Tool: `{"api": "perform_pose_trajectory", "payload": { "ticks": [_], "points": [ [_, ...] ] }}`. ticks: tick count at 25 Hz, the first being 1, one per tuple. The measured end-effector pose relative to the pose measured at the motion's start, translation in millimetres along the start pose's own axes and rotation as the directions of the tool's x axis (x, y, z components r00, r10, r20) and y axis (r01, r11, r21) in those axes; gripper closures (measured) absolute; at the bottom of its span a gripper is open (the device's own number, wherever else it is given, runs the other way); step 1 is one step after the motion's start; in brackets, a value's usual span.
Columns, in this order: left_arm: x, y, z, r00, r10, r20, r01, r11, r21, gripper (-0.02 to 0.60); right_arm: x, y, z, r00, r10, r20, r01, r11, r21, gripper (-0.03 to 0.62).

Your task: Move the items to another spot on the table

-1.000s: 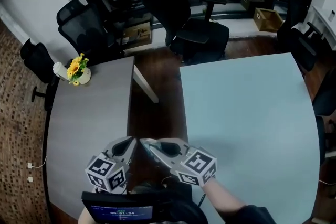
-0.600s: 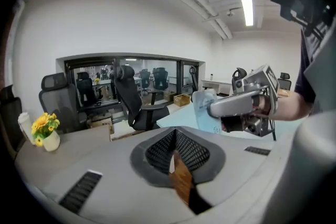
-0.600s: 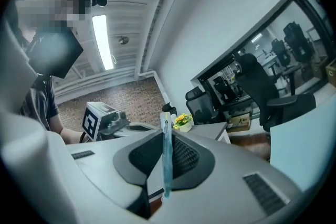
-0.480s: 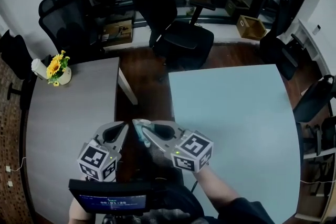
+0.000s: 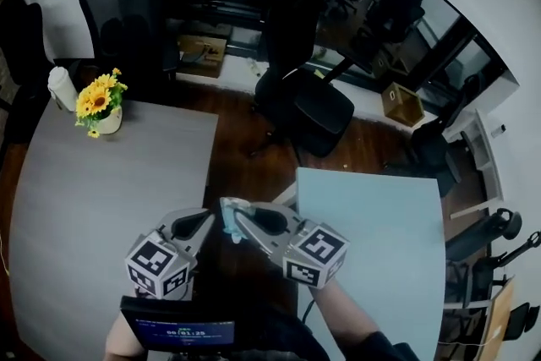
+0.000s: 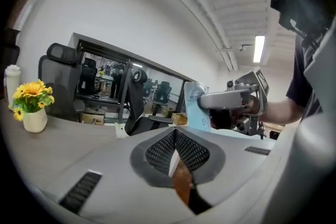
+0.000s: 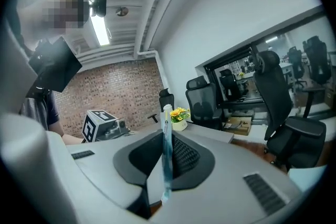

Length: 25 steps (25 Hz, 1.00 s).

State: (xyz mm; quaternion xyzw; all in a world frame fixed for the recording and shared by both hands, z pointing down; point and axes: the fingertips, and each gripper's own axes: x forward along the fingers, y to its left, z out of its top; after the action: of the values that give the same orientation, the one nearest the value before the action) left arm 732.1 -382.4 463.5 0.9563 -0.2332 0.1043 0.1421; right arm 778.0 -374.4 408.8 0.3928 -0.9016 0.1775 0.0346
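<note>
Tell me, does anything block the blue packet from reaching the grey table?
Nothing visible does. The right gripper holds the blue packet; the grey table has flowers only at its far corner.

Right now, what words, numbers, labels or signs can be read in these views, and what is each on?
"00:01:25", roughly, last digits blurred: small screen at the head view's bottom edge.
Light blue packet in the right claw: one small dark mark, too small to read.
Marker cube: black-and-white square patterns, no words.
Cardboard box: print too small to read.
</note>
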Motion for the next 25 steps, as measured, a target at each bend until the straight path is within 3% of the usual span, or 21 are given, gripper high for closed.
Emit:
{"api": "perform_pose_trajectory", "payload": {
  "ticks": [4,10,15,18,22,25],
  "points": [
    [3,26,6,1.0,0.014,0.022,-0.013,0.999,-0.051,0.591,32,-9,12,0.999,0.04,-0.035,-0.041,0.999,-0.022,0.56],
    [13,67,37,0.995,0.075,0.072,-0.073,0.997,-0.034,0.591,72,-35,30,0.989,0.143,-0.046,-0.144,0.989,-0.022,0.56],
    [37,101,47,0.985,0.169,0.013,-0.169,0.985,-0.035,0.591,96,-73,45,0.968,0.25,-0.008,-0.249,0.968,0.005,0.56],
    [61,109,64,0.984,0.178,0.019,-0.177,0.984,-0.028,0.591,101,-101,61,0.954,0.3,0.011,-0.3,0.954,0.014,0.56],
    [89,116,73,0.977,0.213,-0.031,-0.214,0.977,-0.021,0.573,98,-133,74,0.942,0.332,0.046,-0.334,0.942,0.041,0.56],
    [108,111,82,0.98,0.188,-0.07,-0.188,0.982,0.0,0.551,100,-148,83,0.93,0.362,0.06,-0.365,0.93,0.044,0.56]
  ]
}}
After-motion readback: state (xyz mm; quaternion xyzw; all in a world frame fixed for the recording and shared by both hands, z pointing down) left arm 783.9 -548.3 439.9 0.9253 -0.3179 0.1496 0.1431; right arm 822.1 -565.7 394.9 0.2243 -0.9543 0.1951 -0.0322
